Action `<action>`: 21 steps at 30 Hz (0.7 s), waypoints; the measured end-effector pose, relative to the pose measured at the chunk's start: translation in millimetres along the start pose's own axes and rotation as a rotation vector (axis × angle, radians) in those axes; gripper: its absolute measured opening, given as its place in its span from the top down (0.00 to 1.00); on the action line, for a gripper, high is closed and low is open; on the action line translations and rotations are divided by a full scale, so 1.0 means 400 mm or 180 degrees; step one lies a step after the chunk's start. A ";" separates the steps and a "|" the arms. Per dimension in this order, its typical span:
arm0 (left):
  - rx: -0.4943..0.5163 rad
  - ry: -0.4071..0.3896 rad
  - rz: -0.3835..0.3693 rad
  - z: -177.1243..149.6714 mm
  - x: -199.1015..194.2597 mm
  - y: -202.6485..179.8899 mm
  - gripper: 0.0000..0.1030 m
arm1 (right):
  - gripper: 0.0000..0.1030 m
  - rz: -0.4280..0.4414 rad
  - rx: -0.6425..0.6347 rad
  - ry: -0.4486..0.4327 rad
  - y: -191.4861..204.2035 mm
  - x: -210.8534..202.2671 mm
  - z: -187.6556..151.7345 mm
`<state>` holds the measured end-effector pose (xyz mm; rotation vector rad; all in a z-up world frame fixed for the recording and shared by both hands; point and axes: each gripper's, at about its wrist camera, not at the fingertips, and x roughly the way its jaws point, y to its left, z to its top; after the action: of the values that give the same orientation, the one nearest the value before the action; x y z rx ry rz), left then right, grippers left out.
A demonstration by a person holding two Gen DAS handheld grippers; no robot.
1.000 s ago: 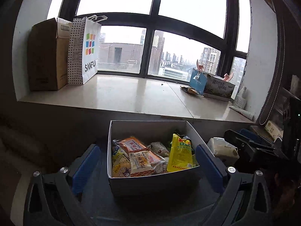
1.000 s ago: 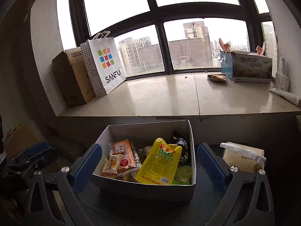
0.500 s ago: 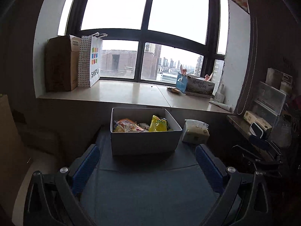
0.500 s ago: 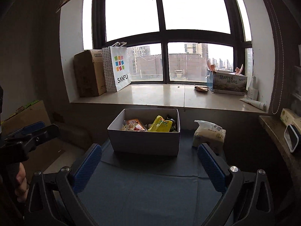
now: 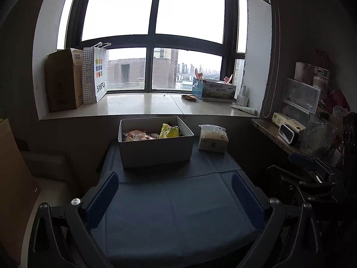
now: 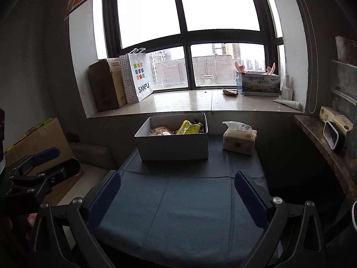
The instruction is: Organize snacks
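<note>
A white cardboard box (image 5: 156, 148) (image 6: 173, 146) stands at the far end of a blue-covered table (image 5: 169, 212) (image 6: 178, 212). It holds several snack packets, among them a yellow pouch (image 5: 168, 131) (image 6: 188, 127) and orange packets (image 5: 135, 134) (image 6: 160, 130). My left gripper (image 5: 175, 201) is open and empty, well back from the box over the near table. My right gripper (image 6: 178, 197) is also open and empty, equally far back. The left gripper shows at the left edge of the right wrist view (image 6: 38, 167), and the right gripper at the right edge of the left wrist view (image 5: 312, 174).
A tissue pack (image 5: 213, 138) (image 6: 239, 138) sits right of the box. Behind is a window sill (image 5: 145, 105) with a brown carton (image 5: 63, 80), a SANFU bag (image 5: 94, 76) and a blue printed box (image 5: 214, 89). A cluttered shelf (image 5: 290, 134) is at right, a cardboard carton (image 6: 38, 140) at left.
Both grippers have pulled back from the box, which now looks smaller and farther away. Both stay open and empty. The box and snacks have not moved.
</note>
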<state>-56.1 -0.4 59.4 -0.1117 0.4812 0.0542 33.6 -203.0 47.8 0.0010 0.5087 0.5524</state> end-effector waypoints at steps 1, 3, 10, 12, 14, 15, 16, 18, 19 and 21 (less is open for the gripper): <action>0.0007 -0.0004 0.0008 0.000 -0.003 -0.001 0.00 | 0.00 0.0015 -0.0005 0.0002 0.002 -0.002 -0.001; 0.0020 -0.0012 0.0024 0.003 -0.007 -0.002 0.00 | 0.00 0.0016 -0.0011 0.0012 0.005 -0.004 -0.004; -0.0016 0.0011 0.0066 0.002 -0.008 0.004 0.00 | 0.00 0.0032 -0.0016 0.0030 0.010 -0.007 -0.010; -0.0011 0.0015 0.0062 0.003 -0.006 0.004 0.00 | 0.00 0.0033 -0.0022 0.0030 0.010 -0.008 -0.010; -0.0004 0.0022 0.0066 0.003 -0.004 0.004 0.00 | 0.00 0.0034 -0.0027 0.0032 0.012 -0.008 -0.011; -0.0001 0.0029 0.0070 0.003 -0.002 0.004 0.00 | 0.00 0.0037 -0.0030 0.0035 0.012 -0.008 -0.011; 0.0002 0.0033 0.0072 0.003 -0.001 0.003 0.00 | 0.00 0.0037 -0.0030 0.0035 0.013 -0.007 -0.011; 0.0007 0.0034 0.0077 0.003 -0.001 0.002 0.00 | 0.00 0.0037 -0.0030 0.0035 0.013 -0.007 -0.010; 0.0007 0.0038 0.0081 0.003 -0.001 0.002 0.00 | 0.00 0.0039 -0.0029 0.0036 0.013 -0.007 -0.010; 0.0014 0.0033 0.0084 0.002 -0.001 0.001 0.00 | 0.00 0.0037 -0.0028 0.0033 0.013 -0.007 -0.011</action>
<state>-56.1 0.2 60.2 -0.1014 0.4932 0.0783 26.8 -200.4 46.0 -0.0075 0.5166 0.5662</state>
